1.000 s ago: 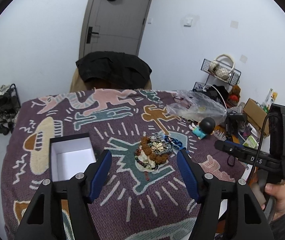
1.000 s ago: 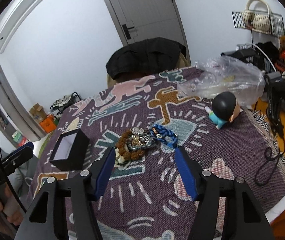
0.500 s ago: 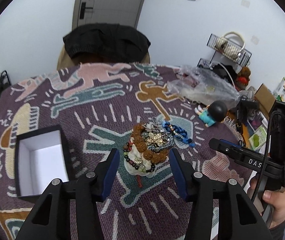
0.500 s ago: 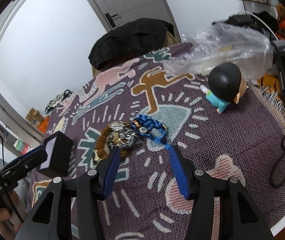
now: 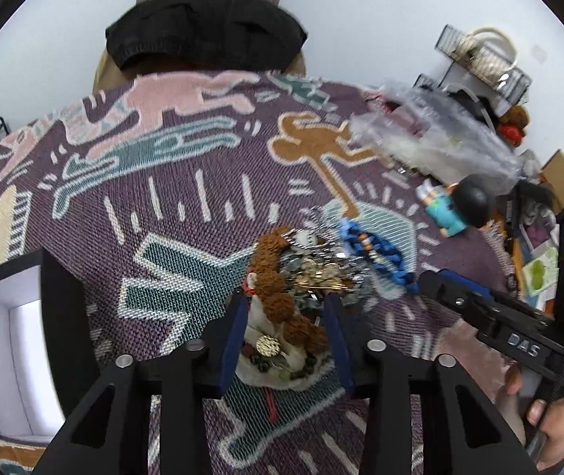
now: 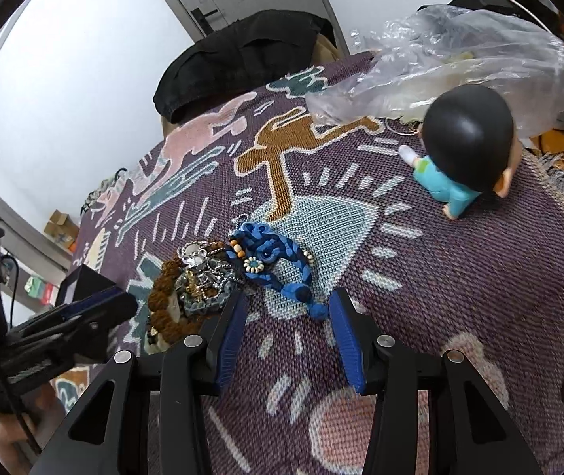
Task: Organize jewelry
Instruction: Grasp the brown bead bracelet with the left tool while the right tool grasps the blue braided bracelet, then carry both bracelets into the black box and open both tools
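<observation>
Here, jewelry pile (image 5: 301,285) mid-cloth (image 5: 187,245); open box (image 5: 17,348) leftward.

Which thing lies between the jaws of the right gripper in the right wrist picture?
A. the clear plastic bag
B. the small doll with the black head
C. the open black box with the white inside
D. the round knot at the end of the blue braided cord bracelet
D: the round knot at the end of the blue braided cord bracelet lies between the closing jaws of the right gripper, whose pads do not press on it yet.
</observation>
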Tool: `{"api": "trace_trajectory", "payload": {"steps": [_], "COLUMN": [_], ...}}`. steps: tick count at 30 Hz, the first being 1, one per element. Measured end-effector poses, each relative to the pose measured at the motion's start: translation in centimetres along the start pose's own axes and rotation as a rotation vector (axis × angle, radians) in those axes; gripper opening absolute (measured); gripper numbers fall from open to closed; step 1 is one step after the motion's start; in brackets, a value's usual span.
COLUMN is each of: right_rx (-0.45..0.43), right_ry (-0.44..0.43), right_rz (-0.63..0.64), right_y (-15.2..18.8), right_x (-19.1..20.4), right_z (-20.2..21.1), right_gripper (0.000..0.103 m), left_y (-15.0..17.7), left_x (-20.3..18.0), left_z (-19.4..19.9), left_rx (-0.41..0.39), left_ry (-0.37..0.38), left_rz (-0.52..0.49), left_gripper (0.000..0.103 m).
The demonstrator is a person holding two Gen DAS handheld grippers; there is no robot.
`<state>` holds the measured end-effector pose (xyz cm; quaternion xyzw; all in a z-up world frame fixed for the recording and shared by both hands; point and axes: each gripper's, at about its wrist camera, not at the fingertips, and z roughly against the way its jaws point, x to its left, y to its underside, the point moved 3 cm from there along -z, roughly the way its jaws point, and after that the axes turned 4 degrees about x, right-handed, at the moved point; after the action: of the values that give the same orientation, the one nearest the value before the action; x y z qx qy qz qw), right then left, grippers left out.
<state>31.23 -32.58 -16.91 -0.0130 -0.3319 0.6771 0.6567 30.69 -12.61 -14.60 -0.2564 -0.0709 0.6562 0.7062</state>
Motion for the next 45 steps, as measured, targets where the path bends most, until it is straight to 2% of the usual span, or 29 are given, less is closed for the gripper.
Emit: {"api": "trace_trajectory", "payload": {"steps": [9, 10, 12, 13, 14, 16, 17, 21, 25, 32, 45], "right_rx": [0.04, 0.047, 0.053, 0.046, 0.045, 0.039, 0.044, 0.041, 0.0, -0.079, -0.136], "right_ry": [0.041, 0.047, 0.058, 0.066, 0.075, 0.104, 0.107, 0.084, 0.06, 0.023, -0.045], "right_rz": [0.009, 0.013, 0.025, 0.033, 0.037, 0.034, 0.032, 0.03, 0.06, 0.114, 0.156], "right_y": [-0.7, -0.6, -0.6, -0.7, -0.7, -0.9, -0.9, -1.1, -1.1, -2.0, -2.3], "right_x": [0.1, 0.2, 0.4, 0.6, 0.6, 0.6, 0.5, 0.4, 1.6, 4.5, 8.1], "right_z": [-2.4, -2.8, -3.2, -3.3, -3.4, -3.5, -3.7, -3.6, -2.2, 1.2, 4.3], "right_gripper": [0.044, 0.044, 0.044, 0.044, 0.042, 0.024, 0.011, 0.01, 0.01, 0.01, 0.01], "left_y": [-0.5, -0.5, -0.4, -0.5, -0.5, -0.6, -0.7, -1.0, -1.6, -2.0, -2.9], "left_x": [0.7, 0.8, 0.9, 1.0, 1.0, 1.2, 1.2, 1.2, 0.8, 0.2, 0.6], "left_z": [-2.7, -2.8, -2.8, -2.7, -2.4, -1.9, -1.6, 0.4, 2.7, 5.8, 12.1], "left_rx": [0.064, 0.066, 0.062, 0.056, 0.048, 0.034, 0.026, -0.016, -0.058, -0.118, -0.233], "left_ry": [0.005, 0.008, 0.019, 0.013, 0.01, 0.013, 0.014, 0.027, 0.042, 0.033, 0.023], "left_rz": [0.044, 0.046, 0.053, 0.052, 0.05, 0.049, 0.047, 0.035, 0.021, -0.011, -0.028], "left_gripper": [0.038, 0.032, 0.029, 0.023, 0.022, 0.021, 0.021, 0.021, 0.021, 0.021, 0.021]}}
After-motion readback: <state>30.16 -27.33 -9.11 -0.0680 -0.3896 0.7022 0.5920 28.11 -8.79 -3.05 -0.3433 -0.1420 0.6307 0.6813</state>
